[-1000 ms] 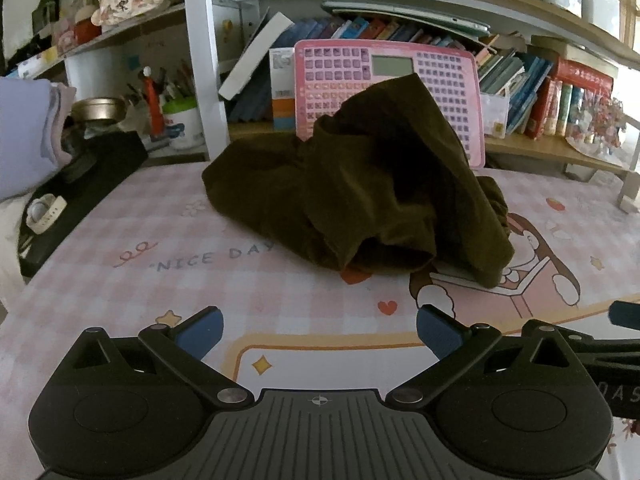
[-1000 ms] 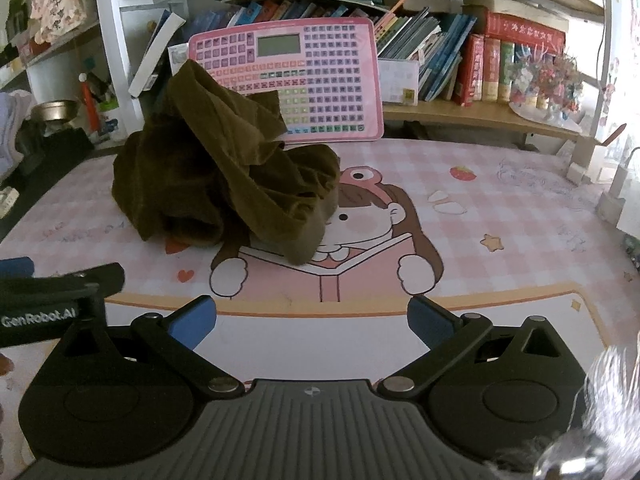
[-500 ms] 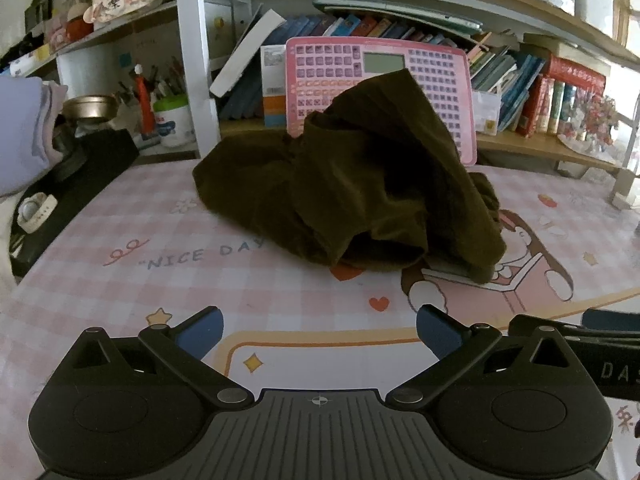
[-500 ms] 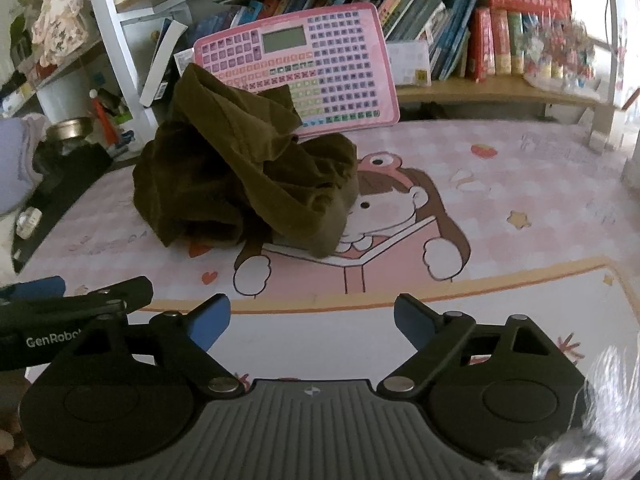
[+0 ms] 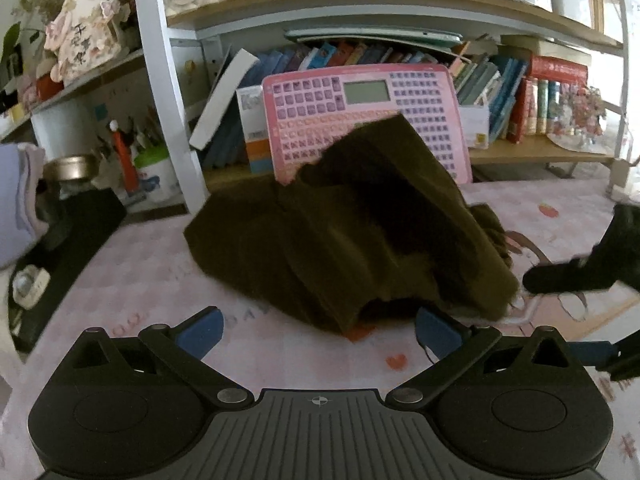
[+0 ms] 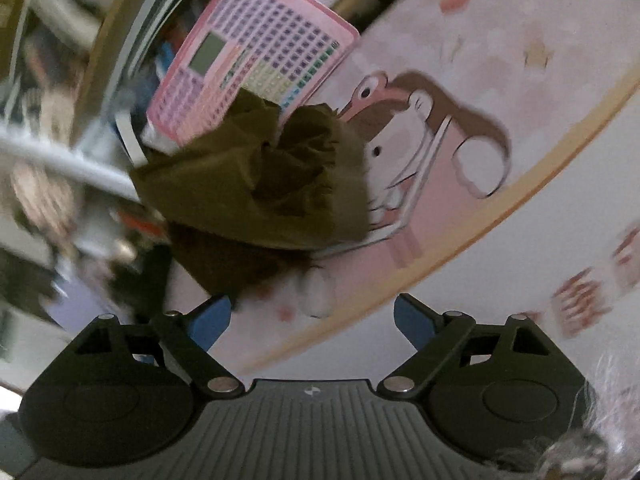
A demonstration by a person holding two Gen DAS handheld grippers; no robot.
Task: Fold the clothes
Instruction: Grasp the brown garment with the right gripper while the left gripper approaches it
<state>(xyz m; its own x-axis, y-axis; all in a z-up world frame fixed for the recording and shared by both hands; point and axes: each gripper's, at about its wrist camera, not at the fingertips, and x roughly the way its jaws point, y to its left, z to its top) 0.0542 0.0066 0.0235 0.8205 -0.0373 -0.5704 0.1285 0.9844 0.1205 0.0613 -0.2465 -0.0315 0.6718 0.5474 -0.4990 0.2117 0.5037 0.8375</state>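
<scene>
Lying crumpled on the mat, the olive garment sits beyond both grippers' empty jaws, the right's closing.

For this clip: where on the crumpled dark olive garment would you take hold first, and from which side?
Probably the loose lower hem of the garment, nearest the left gripper. Come in low from the near side: that edge lifts off the mat, leaving a gap to slip a finger under. The raised peak would only drag the heap along.

Right wrist view: shelves motion-blurred, contents illegible. Garment hides the pink keyboard toy's lower edge and the bench lettering.
</scene>
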